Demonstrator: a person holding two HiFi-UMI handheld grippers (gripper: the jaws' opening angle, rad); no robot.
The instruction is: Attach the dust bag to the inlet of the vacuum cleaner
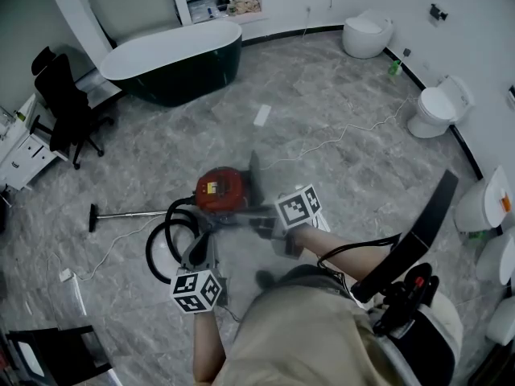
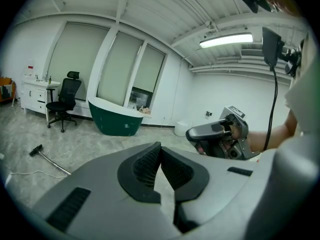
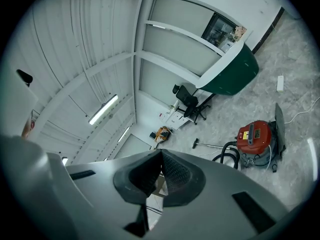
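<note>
Floor, far left: wand lies flat. The black hose coils beside it, up against the vacuum.

Left claw: pads pressed together at the tips, nothing between them. It points level across the room, not down at the floor.

Vacuum cleaner: red, on the floor just beyond both claws. A grey panel stands on edge at its right side.

Right claw: pads likewise closed on nothing, held clear of the floor, with the vacuum at the right of its view.

Dust bag: not identifiable in any view. The inlet can't be made out either, so whether the bag is seated stays open.

Risks (judgement):
- With both claws empty and high, any reach down passes the hose coil. A claw catching it would drag the vacuum round.
- The upright panel could tip if knocked.
- A thin bag collar pinched off-centre would likely skew at the inlet and seat only partly.
</note>
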